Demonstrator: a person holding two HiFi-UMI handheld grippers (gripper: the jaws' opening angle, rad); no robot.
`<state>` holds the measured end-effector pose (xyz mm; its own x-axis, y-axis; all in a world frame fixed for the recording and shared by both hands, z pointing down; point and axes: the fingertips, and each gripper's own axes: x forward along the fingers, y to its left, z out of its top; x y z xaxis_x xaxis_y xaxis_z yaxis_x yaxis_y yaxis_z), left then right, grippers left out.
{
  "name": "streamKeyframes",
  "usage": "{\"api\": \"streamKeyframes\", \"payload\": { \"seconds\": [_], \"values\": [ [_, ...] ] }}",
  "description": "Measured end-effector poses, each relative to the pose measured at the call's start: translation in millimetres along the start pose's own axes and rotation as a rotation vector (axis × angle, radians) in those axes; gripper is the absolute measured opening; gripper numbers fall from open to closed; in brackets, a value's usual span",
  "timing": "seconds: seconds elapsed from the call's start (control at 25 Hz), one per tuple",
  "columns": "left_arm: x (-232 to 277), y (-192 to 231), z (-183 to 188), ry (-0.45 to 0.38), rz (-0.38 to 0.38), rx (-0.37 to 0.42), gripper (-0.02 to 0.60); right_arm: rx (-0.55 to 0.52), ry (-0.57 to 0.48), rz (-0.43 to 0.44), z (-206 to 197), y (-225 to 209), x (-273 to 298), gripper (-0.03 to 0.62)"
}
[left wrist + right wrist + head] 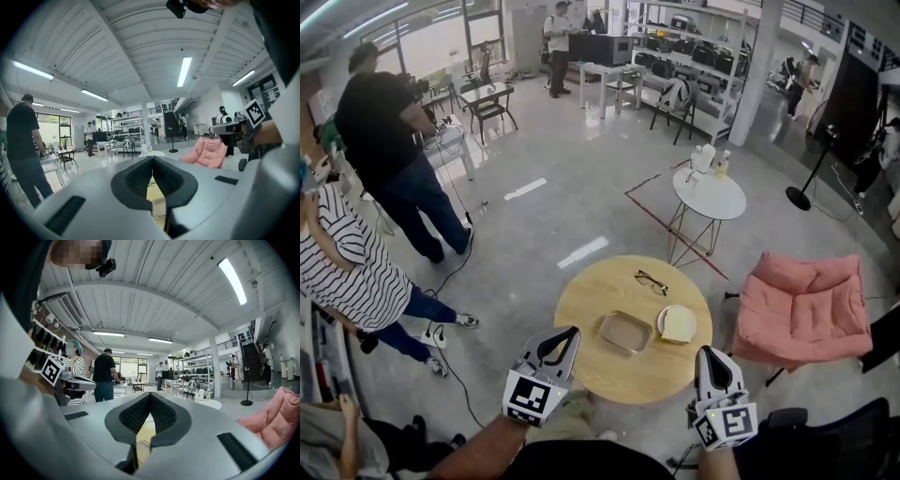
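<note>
**Both grippers clenched, empty, at near table edge**

Over the near left edge of the round pale wooden table [592, 377]: left gripper [572, 331], jaws pressed tip to tip, nothing between. Over the near right edge: right gripper [705, 351], likewise clenched on nothing. Near the table's middle, shallow rectangular clear tray [625, 332]; just beside it, pale square bread slice [680, 324] on round white plate [662, 322]. Toward the far edge, black-rimmed spectacles [652, 281].

Tabletop [592, 298]: is showing pale yellow wood.
Tray [625, 332]: is showing tan.
Left tongs [570, 334]: are showing grey, black pads.
Armchair [802, 305]: is showing pink.
</note>
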<state>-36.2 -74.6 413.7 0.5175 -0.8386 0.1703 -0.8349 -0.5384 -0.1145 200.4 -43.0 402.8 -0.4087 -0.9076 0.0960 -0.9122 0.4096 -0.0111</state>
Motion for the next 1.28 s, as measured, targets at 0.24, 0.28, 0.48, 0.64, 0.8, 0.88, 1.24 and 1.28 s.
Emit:
{"api": "streamKeyframes", "payload": {
  "seconds": [0.24, 0.28, 0.48, 0.64, 0.8, 0.88, 1.24, 1.28],
  "values": [
    [33.6, 9.4, 1.6, -0.011, -0.045, -0.021, 0.018, 0.005, 0.007, -0.024, -5.1, -10.2, 23.6, 0.012],
    [39.0, 12.6, 1.5, -0.011, -0.051, -0.026, 0.018, 0.005, 0.008, -0.028, -5.7, -11.5, 28.3, 0.012],
    [63.9, 26.9, 2.3, 0.005, -0.068, -0.018, 0.018, 0.011, 0.016, -0.045, -4.9, -22.0, 50.3, 0.012],
    [84.2, 35.3, -1.3, 0.018, -0.086, -0.002, 0.018, 0.024, 0.026, -0.055, -7.0, -32.1, 68.8, 0.012],
    [100.0, 36.5, -10.6, 0.042, -0.104, -0.006, 0.018, 0.037, 0.043, -0.058, -16.8, -39.5, 81.0, 0.012],
    [109.9, 37.0, -16.5, 0.059, -0.111, -0.015, 0.018, 0.043, 0.055, -0.062, -22.9, -44.9, 87.2, 0.012],
    [153.0, 45.3, -66.8, 0.142, -0.156, -0.049, 0.018, 0.075, 0.136, -0.068, -59.5, -63.0, 119.3, 0.012],
    [157.6, 46.3, -71.7, 0.148, -0.162, -0.064, 0.018, 0.079, 0.148, -0.066, -65.4, -64.4, 124.0, 0.012]
  ]
}}
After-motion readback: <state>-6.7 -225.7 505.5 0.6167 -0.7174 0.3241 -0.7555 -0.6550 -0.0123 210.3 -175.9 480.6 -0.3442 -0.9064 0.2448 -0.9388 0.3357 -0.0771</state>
